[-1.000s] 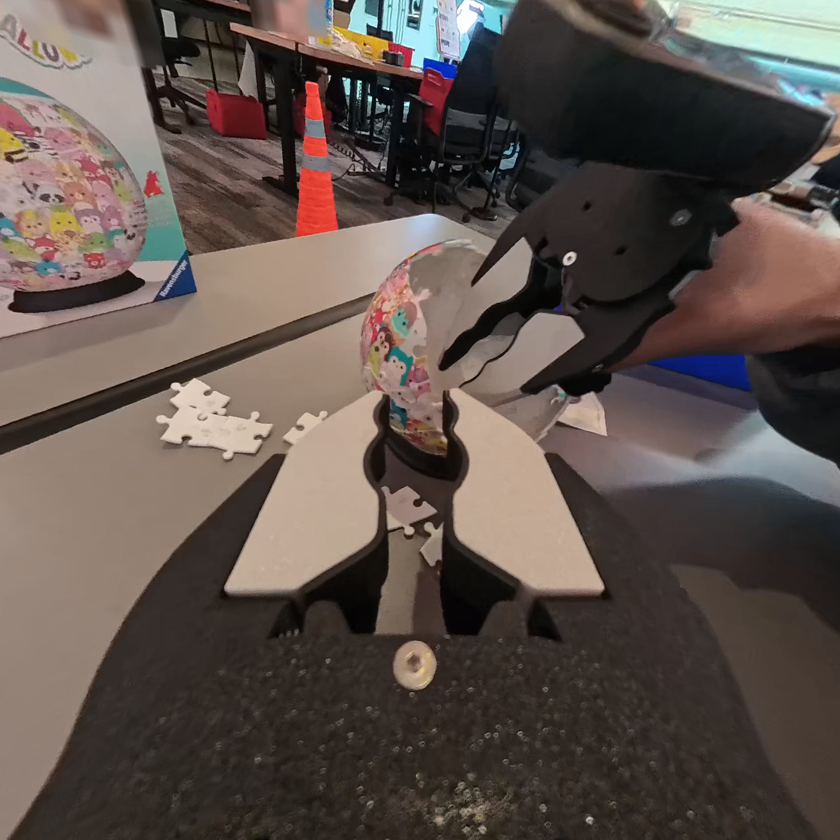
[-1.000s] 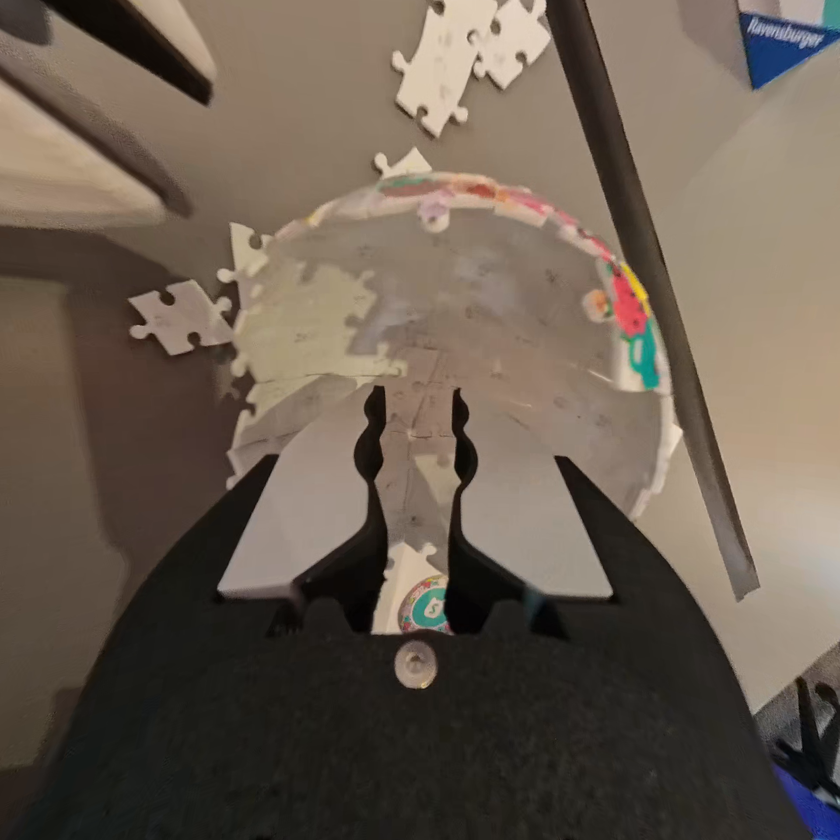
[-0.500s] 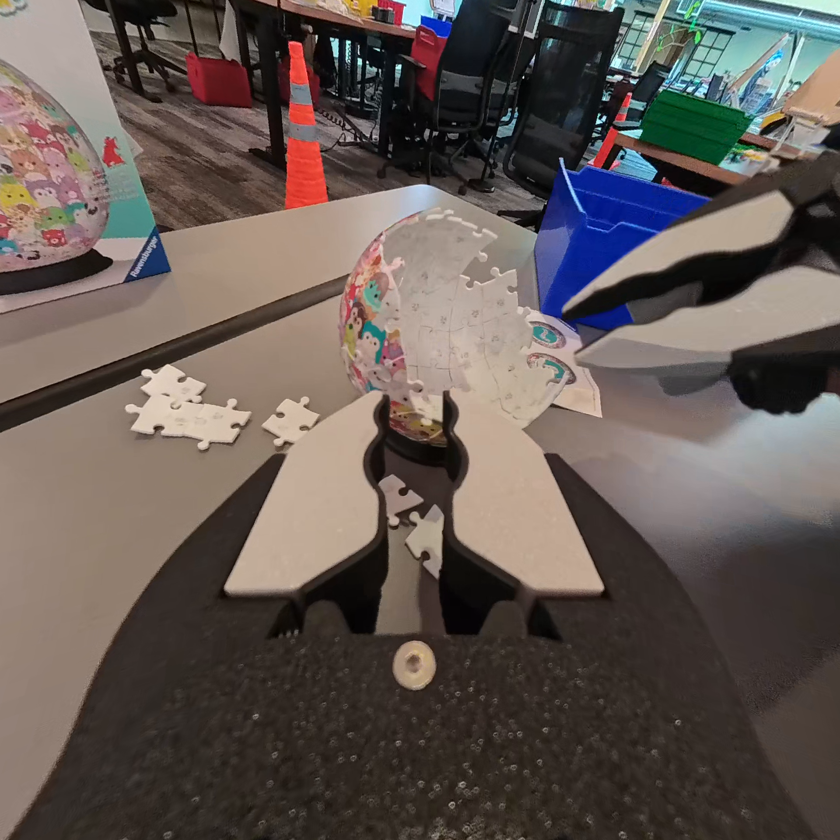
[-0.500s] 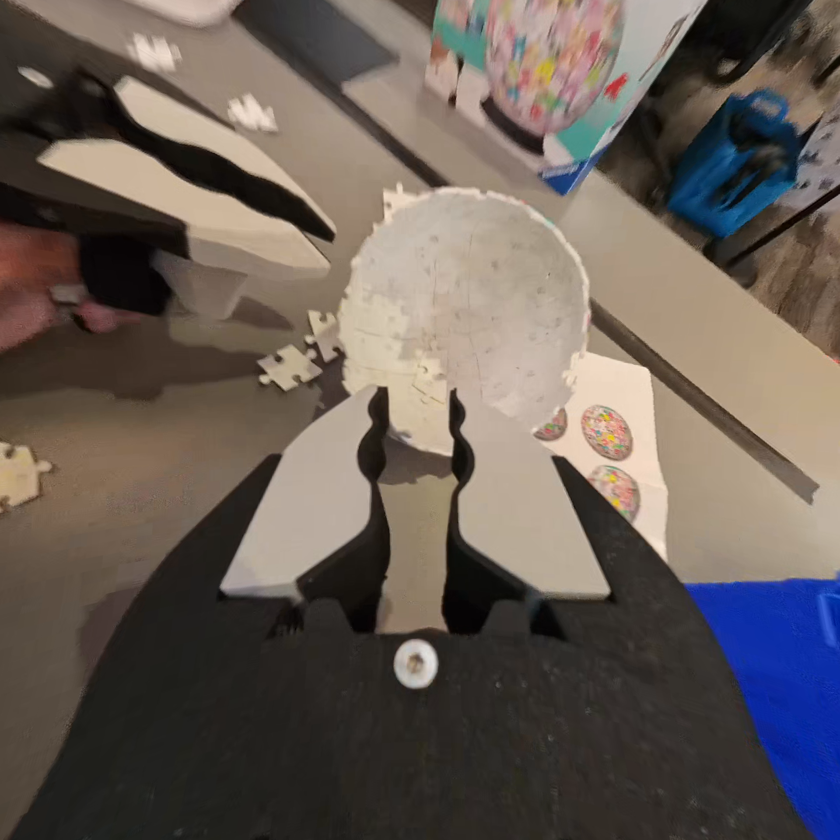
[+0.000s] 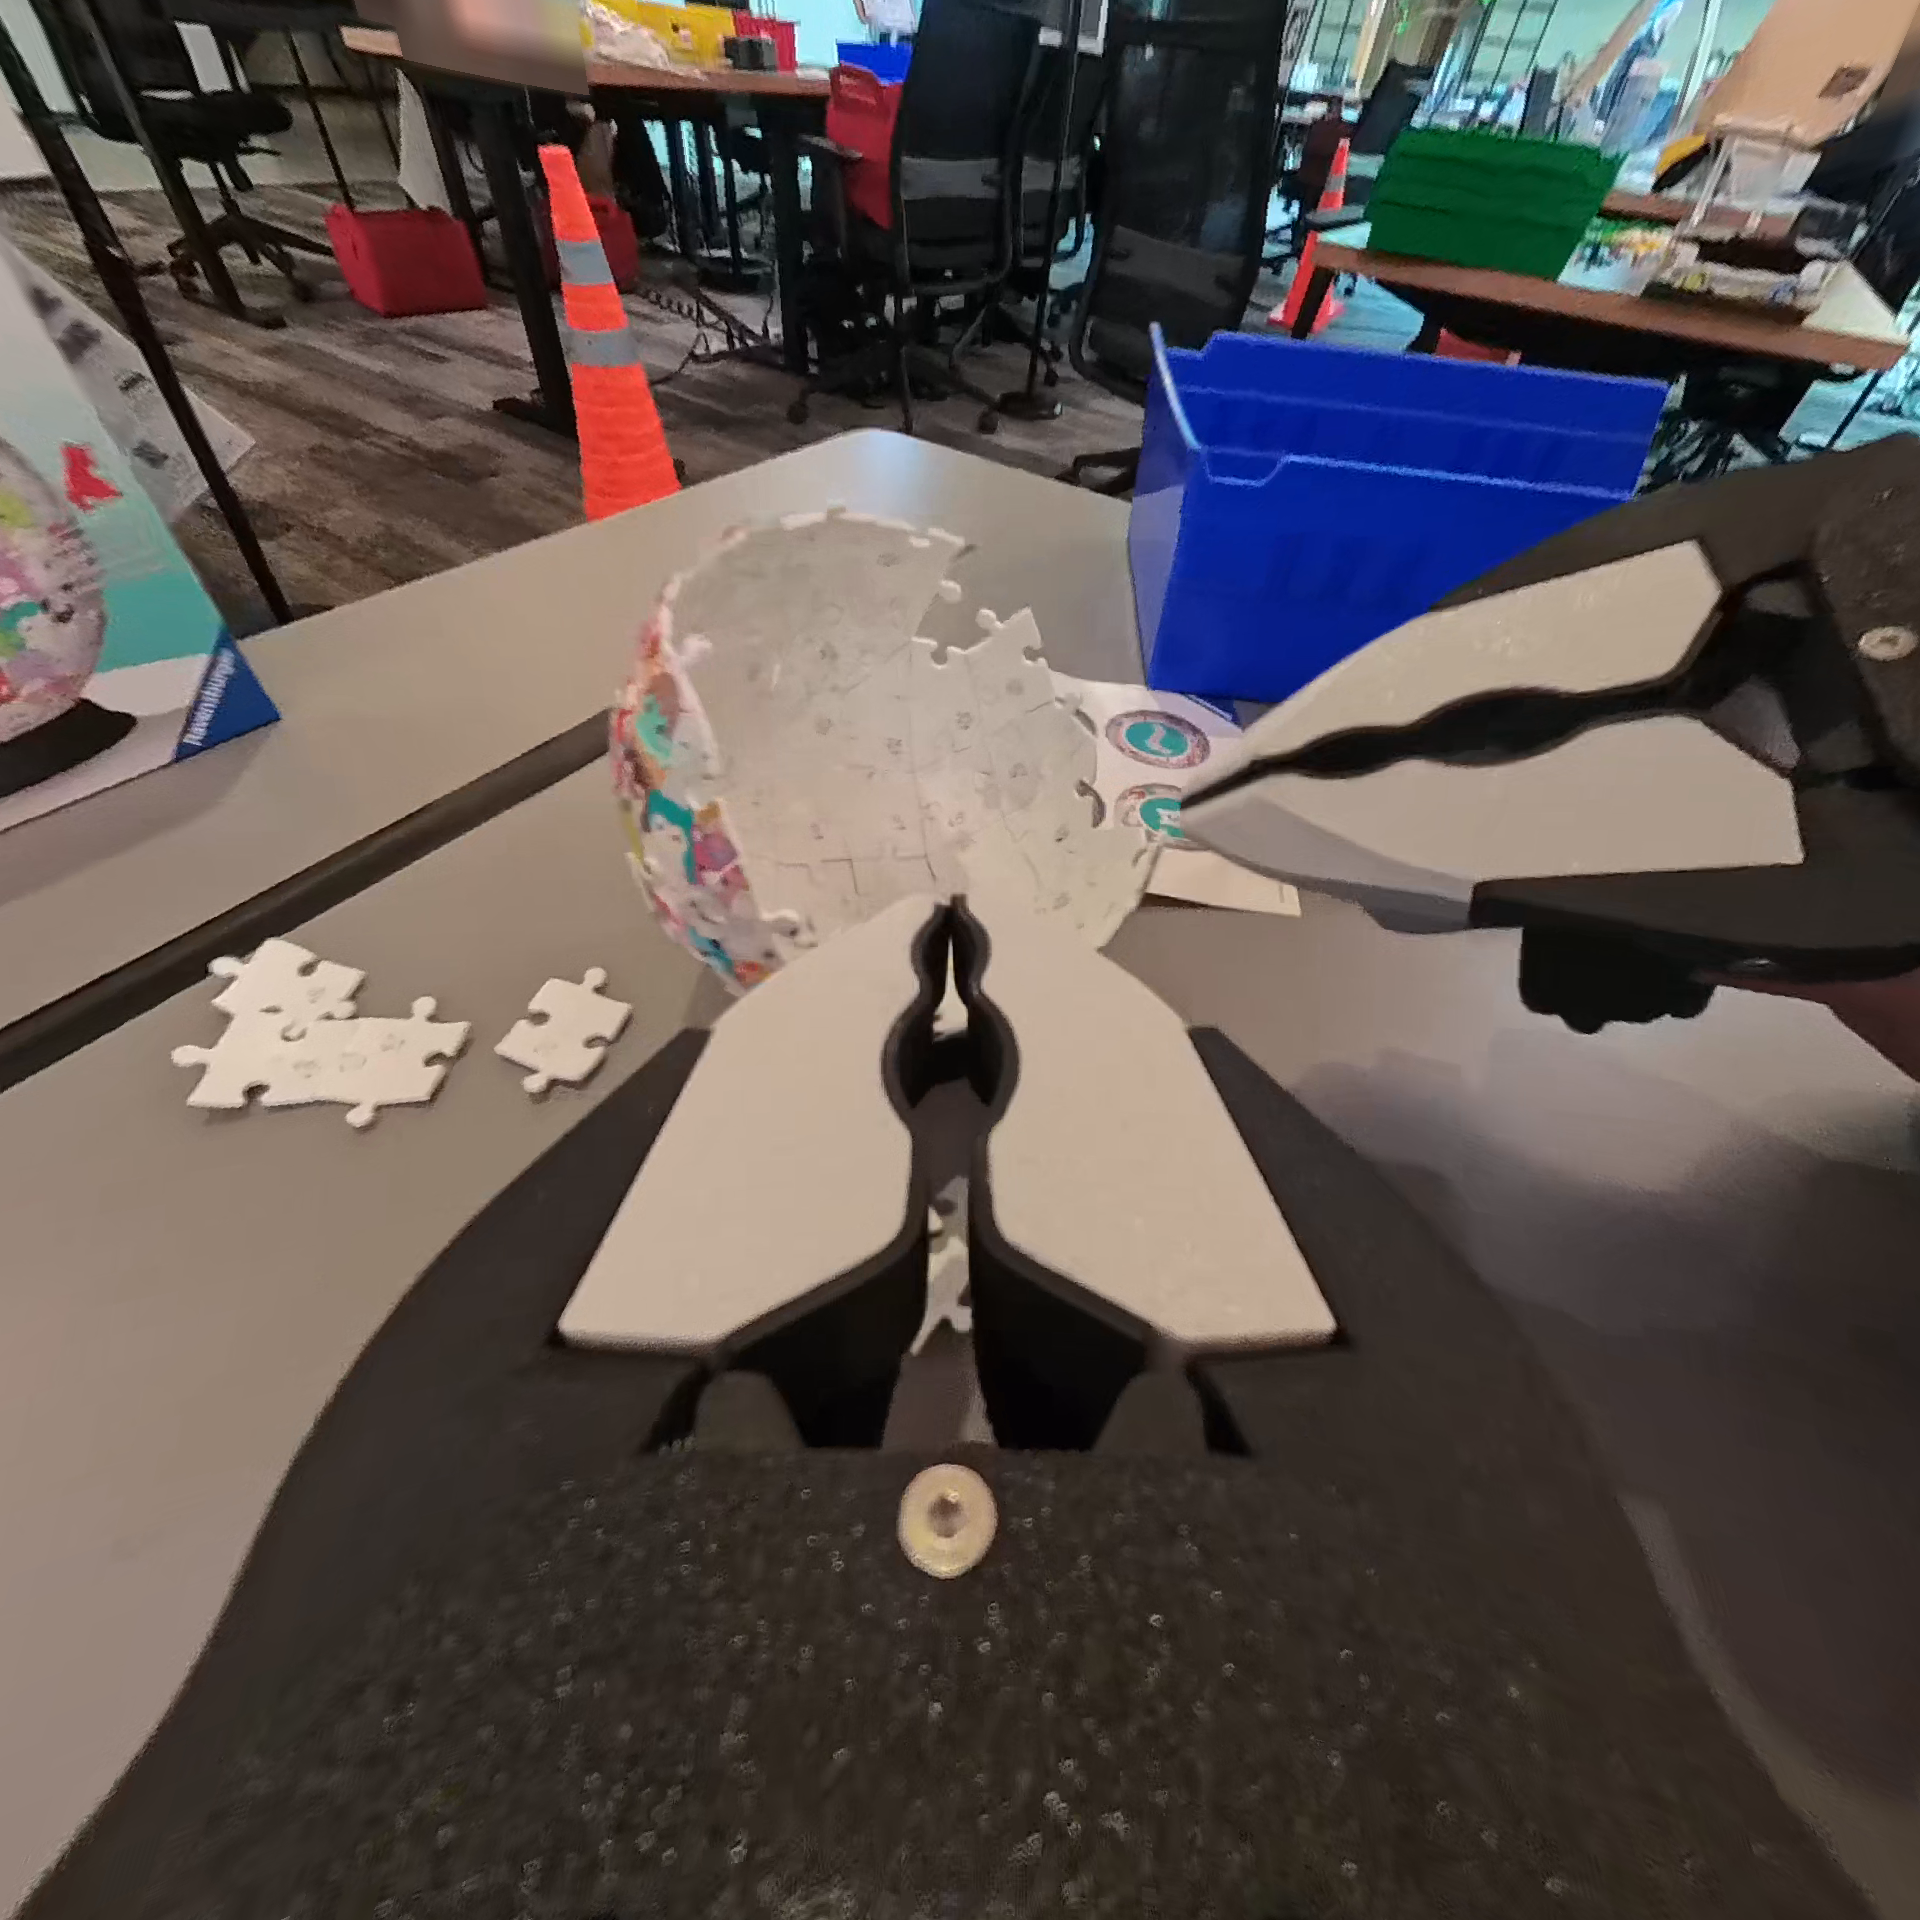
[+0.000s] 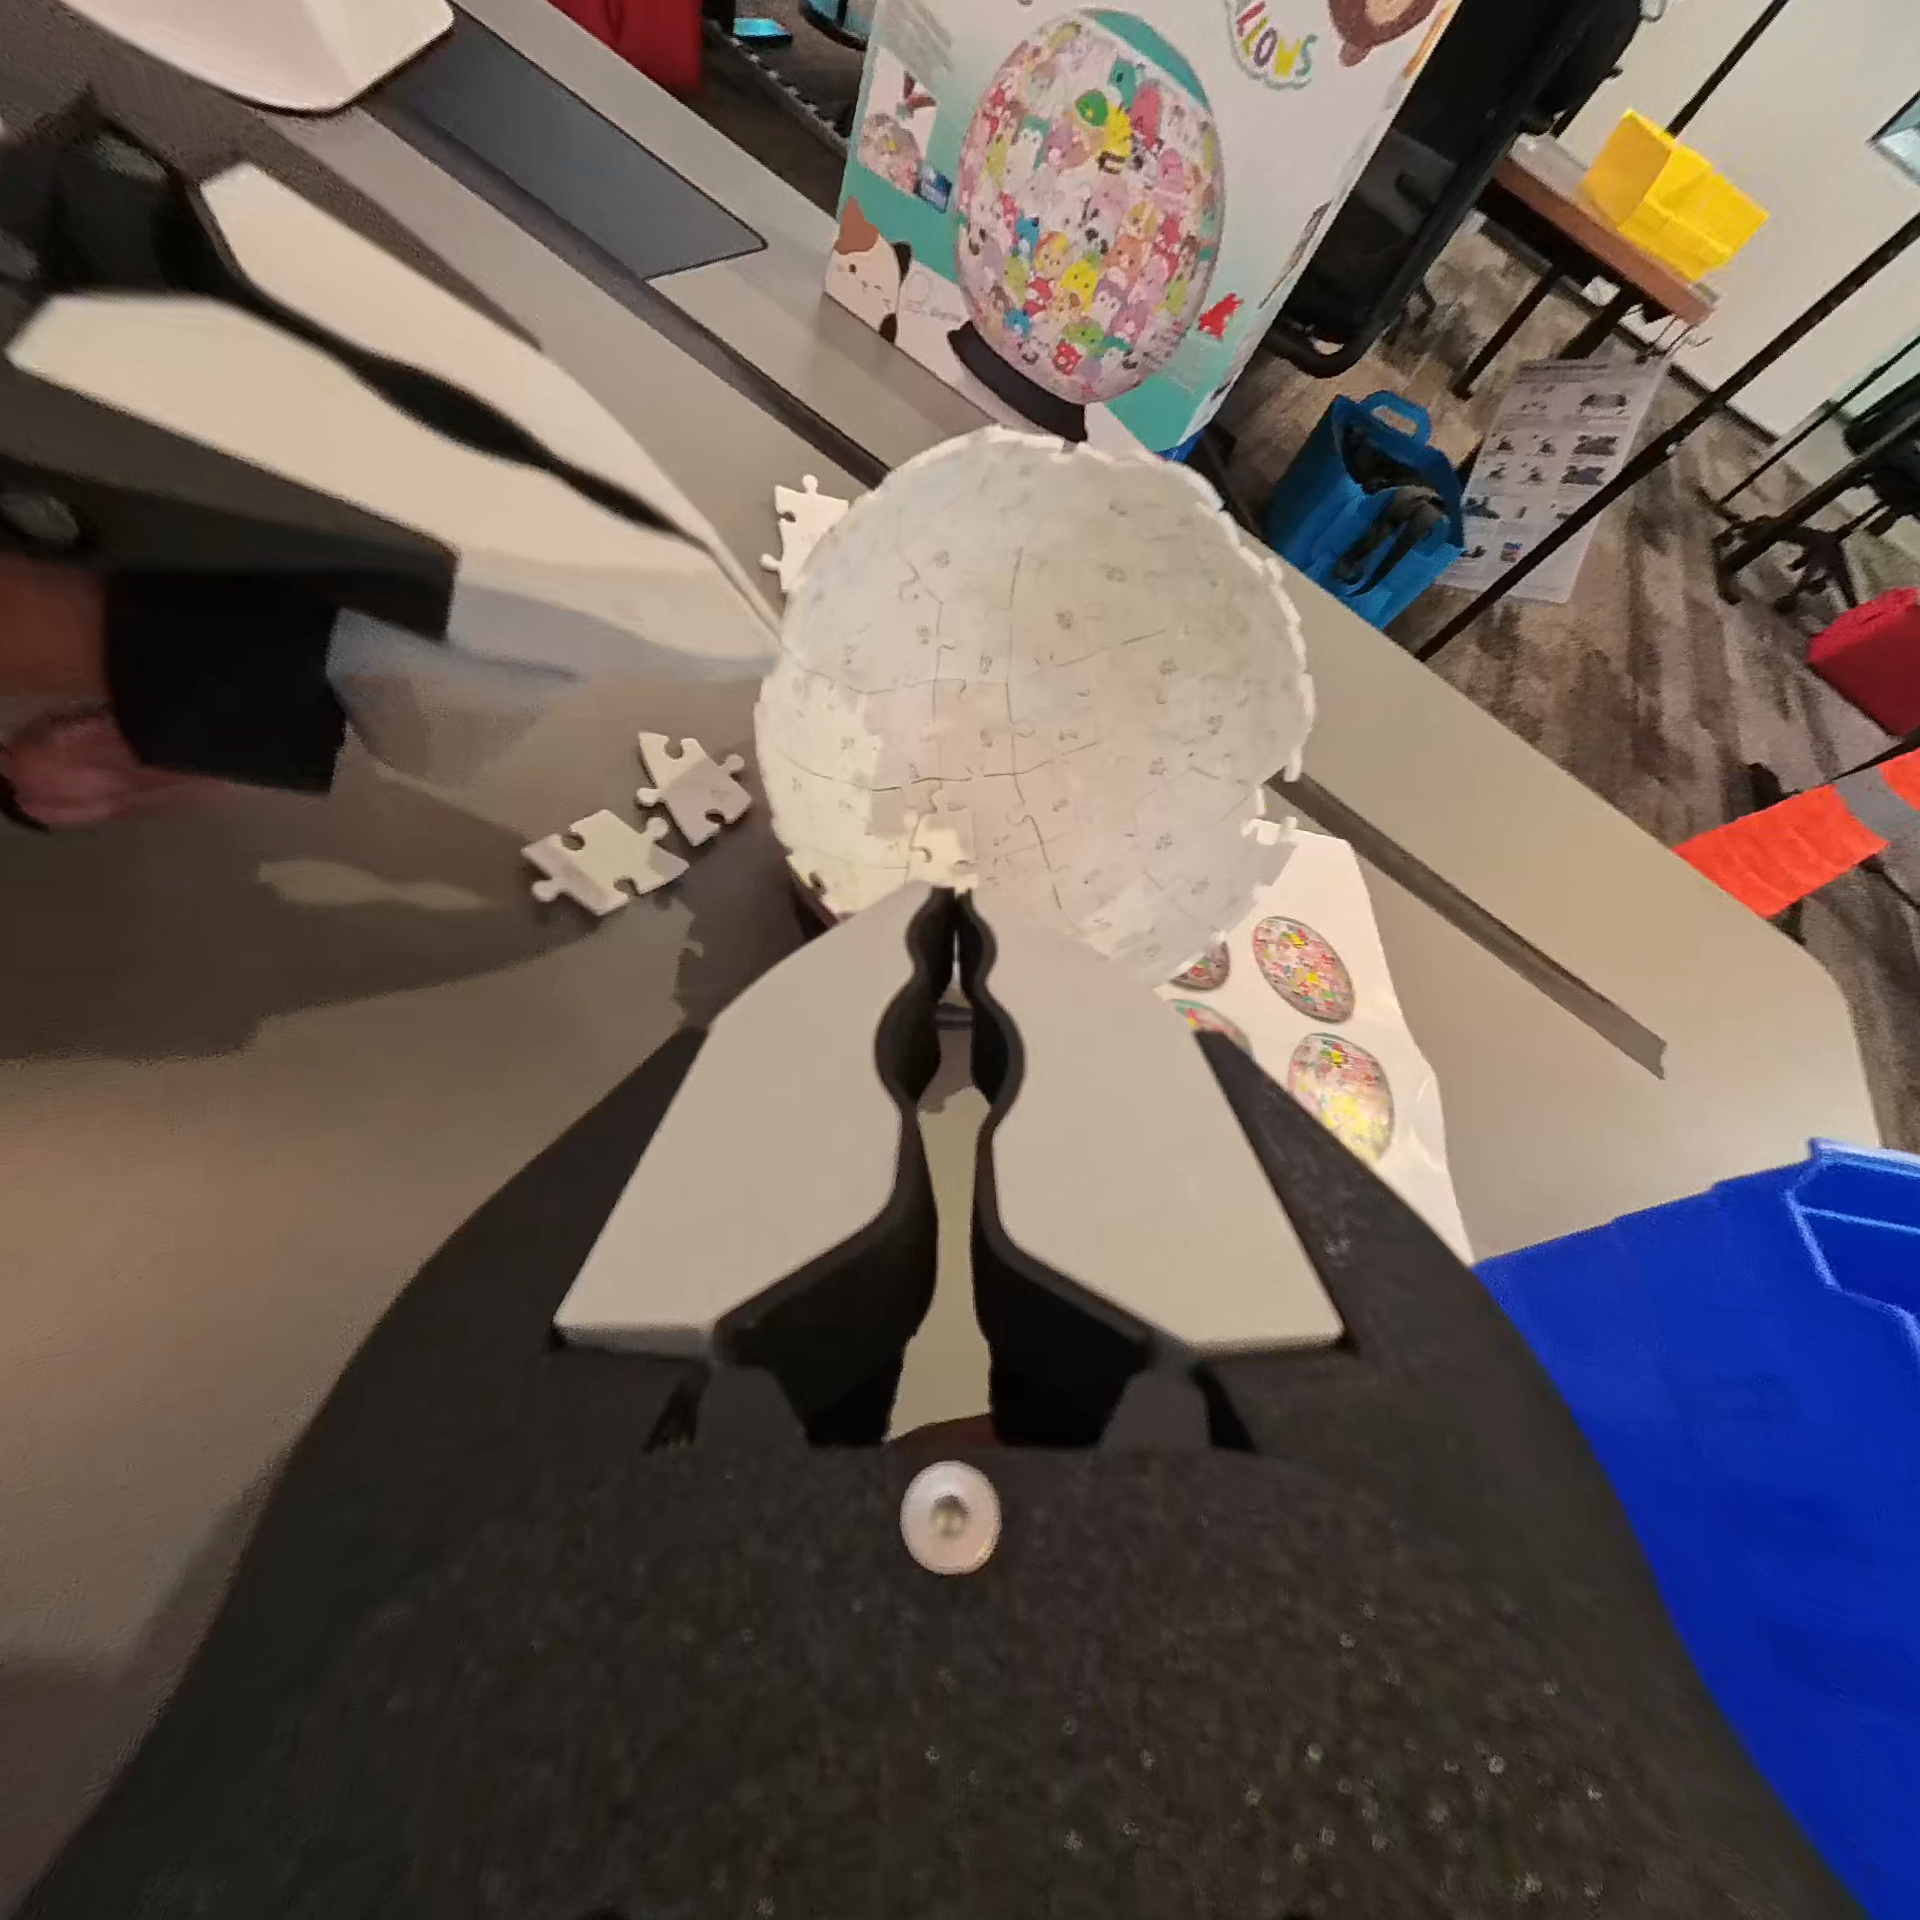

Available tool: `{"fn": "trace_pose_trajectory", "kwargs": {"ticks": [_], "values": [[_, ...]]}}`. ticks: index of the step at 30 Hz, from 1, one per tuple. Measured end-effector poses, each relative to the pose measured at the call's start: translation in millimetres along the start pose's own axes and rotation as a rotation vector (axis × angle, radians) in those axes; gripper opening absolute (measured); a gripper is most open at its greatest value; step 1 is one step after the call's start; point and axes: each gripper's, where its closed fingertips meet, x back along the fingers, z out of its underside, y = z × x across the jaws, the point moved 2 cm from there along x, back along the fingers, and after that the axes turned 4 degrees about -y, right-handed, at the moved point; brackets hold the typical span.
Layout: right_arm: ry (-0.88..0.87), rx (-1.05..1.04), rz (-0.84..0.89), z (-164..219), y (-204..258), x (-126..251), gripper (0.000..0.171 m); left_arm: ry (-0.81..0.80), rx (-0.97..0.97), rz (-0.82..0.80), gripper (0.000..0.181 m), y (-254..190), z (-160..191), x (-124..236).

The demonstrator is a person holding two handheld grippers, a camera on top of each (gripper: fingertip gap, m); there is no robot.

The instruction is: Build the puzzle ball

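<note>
Grey pads, left tool: closed tip to tip, nothing gripped; a white piece on the table shows blurred through the slot behind the tips.
Right tool: jaws drawn together at the tips, empty; in the left wrist view it enters from the right, its back half cut off by the frame.
Table: grey, with a dark seam running across it.
Loose pieces: white side up, left of the ball; one joined cluster and one single piece beside it, count within the cluster unclear.
Puzzle ball: half-built shell standing on the table just beyond both tools, white inside facing them, colourful outside only at its left rim; its base is hidden behind the left tool.
Instruction sheet: partly under the ball, four round pictures visible.
Blue bin: one, behind the sheet.
Puzzle box: one, upright, cropped at top.
</note>
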Motion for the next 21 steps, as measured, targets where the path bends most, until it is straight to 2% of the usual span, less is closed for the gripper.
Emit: {"fn": "trace_pose_trajectory", "kwargs": {"ticks": [7,21], "values": [[0.023,-0.026,-0.003,8.7,-1.3,-5.3,0.0,0.138,-0.042,0.03,0.0,-22.0,19.3,-25.1],[0.118,-0.077,-0.086,35.2,21.3,-19.8,0.0,0.275,-0.075,-0.011,0.0,-18.4,41.8,-30.2]]}}
